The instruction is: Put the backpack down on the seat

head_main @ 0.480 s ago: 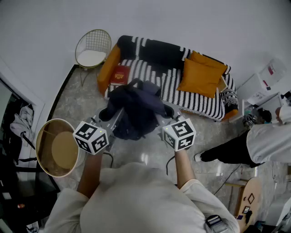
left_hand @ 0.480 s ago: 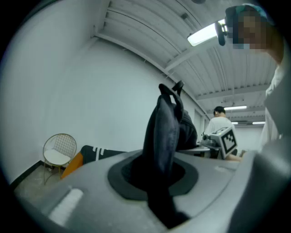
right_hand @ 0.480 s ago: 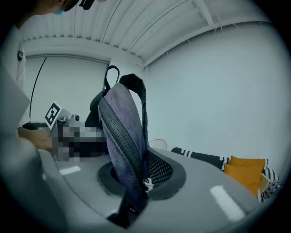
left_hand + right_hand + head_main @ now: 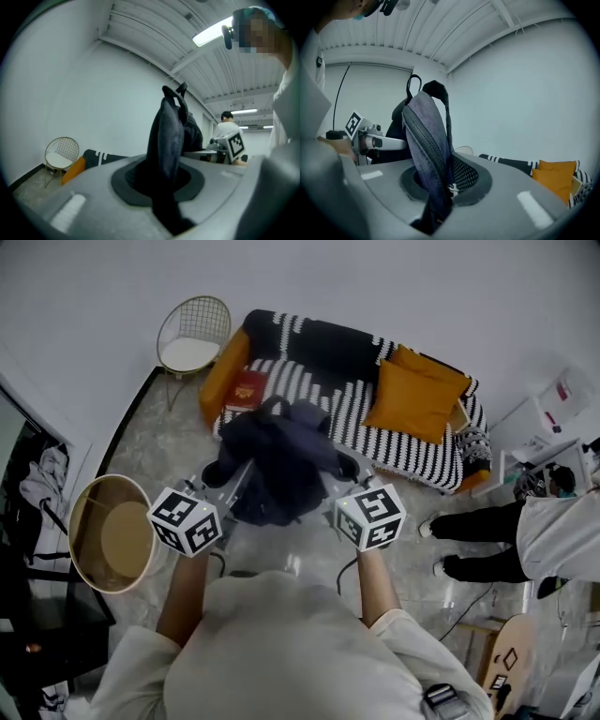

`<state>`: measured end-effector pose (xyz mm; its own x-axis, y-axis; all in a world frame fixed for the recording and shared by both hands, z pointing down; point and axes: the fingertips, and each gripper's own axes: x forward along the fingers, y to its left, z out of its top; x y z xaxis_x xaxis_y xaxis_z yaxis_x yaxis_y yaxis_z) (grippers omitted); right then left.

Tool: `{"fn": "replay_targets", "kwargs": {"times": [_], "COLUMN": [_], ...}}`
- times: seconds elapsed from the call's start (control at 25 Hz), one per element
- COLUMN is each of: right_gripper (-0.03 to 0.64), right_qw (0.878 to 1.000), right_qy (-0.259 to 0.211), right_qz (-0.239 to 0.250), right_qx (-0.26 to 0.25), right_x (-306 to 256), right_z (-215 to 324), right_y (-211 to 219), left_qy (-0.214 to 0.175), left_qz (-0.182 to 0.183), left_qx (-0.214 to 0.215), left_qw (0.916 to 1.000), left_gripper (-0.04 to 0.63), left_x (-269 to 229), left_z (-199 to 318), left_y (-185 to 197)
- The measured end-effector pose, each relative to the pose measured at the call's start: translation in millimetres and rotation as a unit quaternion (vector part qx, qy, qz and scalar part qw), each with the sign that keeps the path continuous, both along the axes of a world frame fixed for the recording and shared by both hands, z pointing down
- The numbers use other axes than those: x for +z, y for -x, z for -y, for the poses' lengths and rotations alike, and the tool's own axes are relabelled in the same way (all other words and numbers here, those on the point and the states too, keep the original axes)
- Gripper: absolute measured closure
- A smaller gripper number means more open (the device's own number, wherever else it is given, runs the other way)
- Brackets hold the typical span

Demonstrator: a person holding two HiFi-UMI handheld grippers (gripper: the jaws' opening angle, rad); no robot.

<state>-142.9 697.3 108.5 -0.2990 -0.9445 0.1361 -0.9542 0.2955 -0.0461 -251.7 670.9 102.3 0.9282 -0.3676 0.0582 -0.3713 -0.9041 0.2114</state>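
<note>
The left tongs [image 4: 218, 474] and right tongs [image 4: 348, 466] each pinched a fold of the dark backpack [image 4: 281, 465], which hung between them above the floor [image 4: 159, 451], short of the striped sofa seat [image 4: 394, 448]. Best practice: advance level, lower until the seat bears it, then release.

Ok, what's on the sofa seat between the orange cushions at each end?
In the head view, a red book lies beside the left orange cushion; the striped seat toward the right orange cushion shows bare, though the backpack hides part.

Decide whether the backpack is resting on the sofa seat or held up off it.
Held up: left tongs and right tongs clamp the backpack, which hangs short of the sofa.
</note>
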Motion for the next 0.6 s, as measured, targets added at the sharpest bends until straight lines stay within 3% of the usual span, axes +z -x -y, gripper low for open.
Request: {"fn": "replay_targets", "kwargs": {"times": [0.32,0.6], "right_gripper": [0.563,0.562], "right_qw": [1.000,0.999], "right_qy": [-0.012,-0.002], "right_qz": [-0.006,0.039], "right_qx": [-0.017,-0.017], "right_x": [-3.8,4.1], "right_z": [-4.9,10.3], "right_y": [-12.9,-30.6], "left_qy": [-0.006,-0.015], "left_qz": [0.007,0.020], "left_qx": [-0.016,-0.020], "left_qw": [0.9998,0.9995], "left_gripper": [0.541,0.541], "left_x": [1.9,5.8], "left_z": [-8.6,7.2], "left_y": [-13.6,-32.5]}}
